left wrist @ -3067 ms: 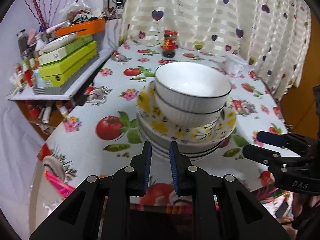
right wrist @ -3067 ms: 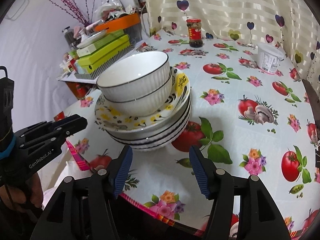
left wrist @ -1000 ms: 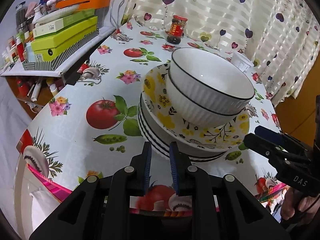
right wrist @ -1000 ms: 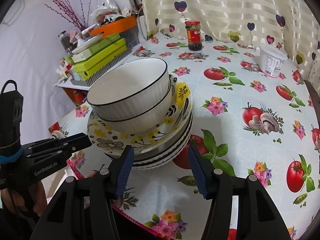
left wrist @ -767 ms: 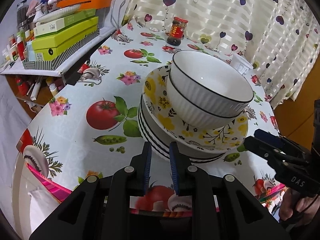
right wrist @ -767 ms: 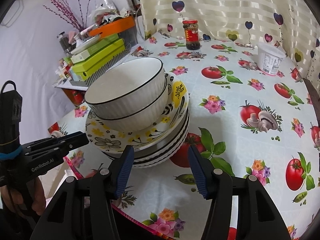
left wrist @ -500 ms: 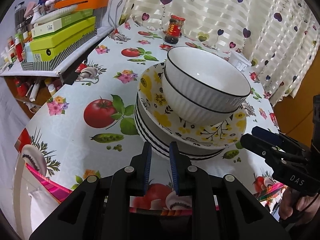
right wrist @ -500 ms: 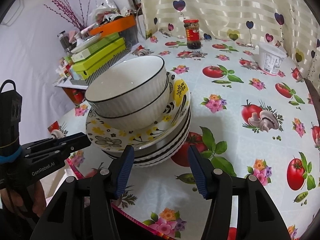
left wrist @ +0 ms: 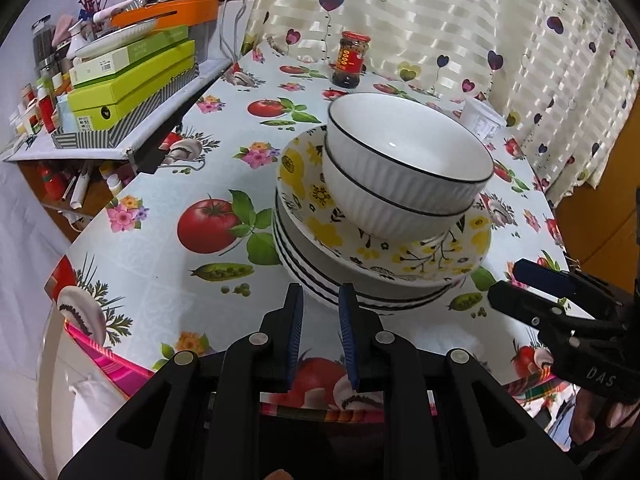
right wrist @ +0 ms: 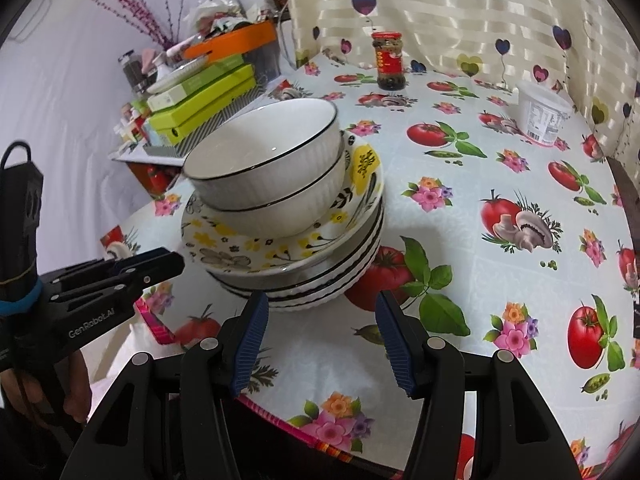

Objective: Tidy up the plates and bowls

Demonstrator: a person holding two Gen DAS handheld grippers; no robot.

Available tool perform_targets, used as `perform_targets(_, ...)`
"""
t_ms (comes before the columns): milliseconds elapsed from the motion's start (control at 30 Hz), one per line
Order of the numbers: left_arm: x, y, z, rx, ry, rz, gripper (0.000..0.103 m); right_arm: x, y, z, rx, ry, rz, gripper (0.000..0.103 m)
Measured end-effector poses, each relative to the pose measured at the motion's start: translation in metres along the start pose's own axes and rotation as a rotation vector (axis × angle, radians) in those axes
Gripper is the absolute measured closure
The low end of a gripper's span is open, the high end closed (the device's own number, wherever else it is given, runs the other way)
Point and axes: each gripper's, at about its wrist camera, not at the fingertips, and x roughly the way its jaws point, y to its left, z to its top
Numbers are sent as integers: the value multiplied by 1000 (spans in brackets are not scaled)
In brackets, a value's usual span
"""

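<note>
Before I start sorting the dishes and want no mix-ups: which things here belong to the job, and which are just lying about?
For the job:
- two white bowls, nested on top
- flowered plate under them
- striped plates at the bottom

Just lying about:
- sauce jar
- white tub
- green boxes on the side shelf
</note>
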Motion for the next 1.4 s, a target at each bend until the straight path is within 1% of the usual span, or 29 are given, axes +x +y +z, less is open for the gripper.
perform_targets(133,-2,-5,-2,10,3,6,84,0,8,-3,-26,10,0,47)
perform_targets(300,-7,-9,-4,18,-13,18,84,0,17,-6,-55,22,-8,47)
perform_targets(467,-8,-11,-4,29,-16,28,84,0,21,-7,-62,22,-7,47)
perform_targets(800,-4,-11,-4,29,6,22,84,1,24,-6,-67,29,-7,46)
perform_targets(900,-4,-12,-4,33,5,34,84,1,24,-6,-67,31,-6,46)
perform_targets(1400,-2,-14,-3,37,6,39,84,6,23,-4,-71,46,-5,46)
